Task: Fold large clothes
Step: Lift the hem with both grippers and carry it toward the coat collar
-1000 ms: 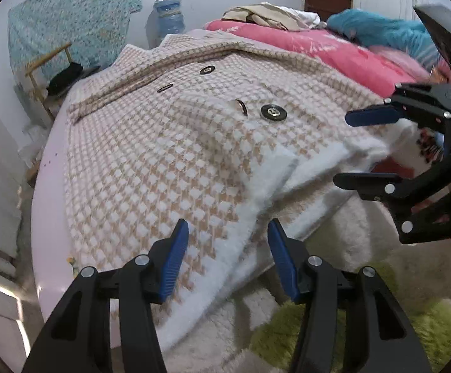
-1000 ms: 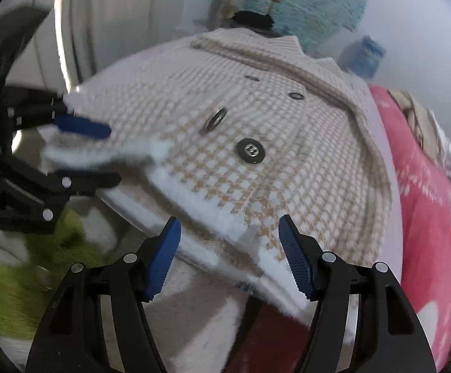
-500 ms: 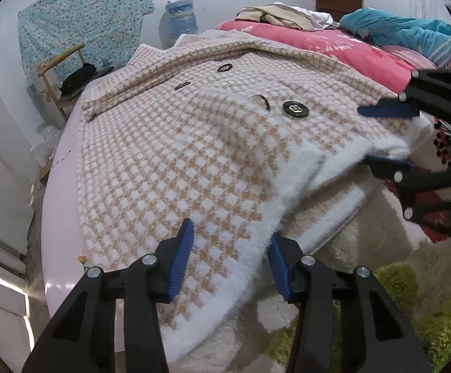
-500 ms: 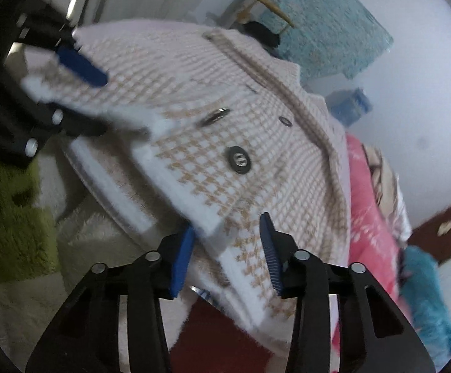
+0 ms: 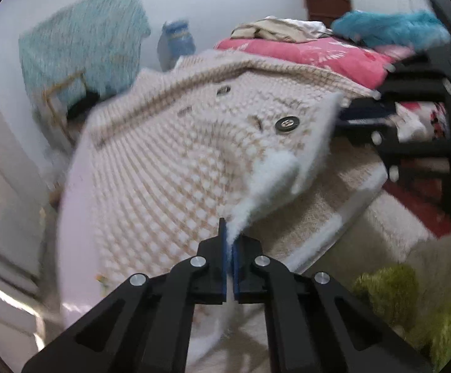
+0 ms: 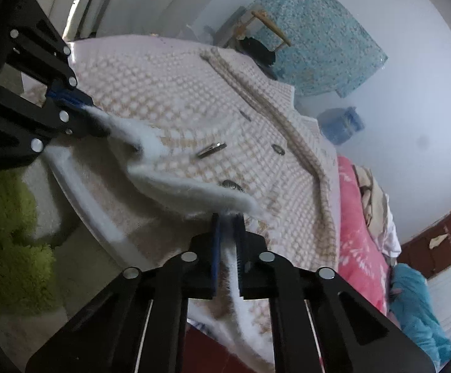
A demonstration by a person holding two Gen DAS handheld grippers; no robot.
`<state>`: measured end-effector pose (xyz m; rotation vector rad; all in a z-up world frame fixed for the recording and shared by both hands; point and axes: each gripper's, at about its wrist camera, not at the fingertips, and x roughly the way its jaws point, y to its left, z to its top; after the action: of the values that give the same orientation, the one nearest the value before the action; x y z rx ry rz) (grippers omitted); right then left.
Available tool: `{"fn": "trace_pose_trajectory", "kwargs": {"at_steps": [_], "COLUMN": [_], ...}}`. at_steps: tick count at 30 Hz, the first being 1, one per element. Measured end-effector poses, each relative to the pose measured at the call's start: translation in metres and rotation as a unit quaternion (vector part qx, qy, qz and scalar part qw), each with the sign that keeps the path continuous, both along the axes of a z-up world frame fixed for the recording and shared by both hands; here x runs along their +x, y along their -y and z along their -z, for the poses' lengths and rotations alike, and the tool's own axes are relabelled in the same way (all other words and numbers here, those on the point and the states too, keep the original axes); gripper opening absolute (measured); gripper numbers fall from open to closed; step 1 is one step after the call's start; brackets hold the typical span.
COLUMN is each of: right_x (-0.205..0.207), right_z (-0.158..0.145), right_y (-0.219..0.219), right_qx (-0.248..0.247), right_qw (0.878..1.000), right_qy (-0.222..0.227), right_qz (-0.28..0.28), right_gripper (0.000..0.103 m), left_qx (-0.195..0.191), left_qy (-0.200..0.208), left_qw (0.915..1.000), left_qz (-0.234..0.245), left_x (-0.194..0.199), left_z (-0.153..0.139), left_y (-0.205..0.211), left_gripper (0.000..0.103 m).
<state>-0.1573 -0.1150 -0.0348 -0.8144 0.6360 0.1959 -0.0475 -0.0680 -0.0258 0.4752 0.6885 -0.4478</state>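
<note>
Left gripper point(image 5: 229, 242): jaws, wide apart a second ago, have just closed onto the white fleecy hem of the checked coat point(image 5: 175, 168). Right gripper point(image 6: 225, 233): likewise just clamped on the same hem (further along). The hem, previously lying flat, is now lifted between them; the coat's body rests on the pink bed point(image 5: 73, 217).
</note>
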Motion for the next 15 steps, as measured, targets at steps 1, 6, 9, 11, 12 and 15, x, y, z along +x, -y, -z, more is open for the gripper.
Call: {"fn": "trace_pose_trajectory", "kwargs": {"at_steps": [1,6,9,11,12,15], "right_x": [-0.002,-0.020,-0.027,-0.029,-0.031,-0.022], "right_z": [-0.010,-0.046,-0.048,-0.036,-0.028,-0.012], "right_y": [0.005,0.023,0.029,0.030,0.028,0.037], "right_qx": [0.012,0.018,0.024,0.011,0.000,0.017], "right_qw": [1.000,0.997,0.991,0.989,0.988,0.985], "right_qy": [-0.009,-0.040,-0.090,-0.112,-0.119,-0.157], "right_qz": [-0.008,-0.060,-0.092,-0.097,-0.094,-0.067], "right_gripper": [0.005,0.003,0.000,0.000,0.000,0.000], "left_qx": [0.019,0.095,0.119,0.132,0.140,0.142], "left_qy": [0.020,0.050,0.033,0.023,0.011,-0.013], "left_qw": [0.9994,0.9895,0.9837,0.9804,0.9786,0.9790], "left_qz": [0.022,0.097,0.131,0.144,0.151,0.145], "left_x": [-0.009,-0.032,-0.034,-0.034,-0.032,-0.025], "left_z": [-0.007,-0.021,-0.018,-0.009,0.002,0.023], "left_y": [0.000,-0.012,-0.016,-0.013,-0.010,-0.005], "left_gripper": [0.002,0.002,0.001,0.001,0.001,0.002]}}
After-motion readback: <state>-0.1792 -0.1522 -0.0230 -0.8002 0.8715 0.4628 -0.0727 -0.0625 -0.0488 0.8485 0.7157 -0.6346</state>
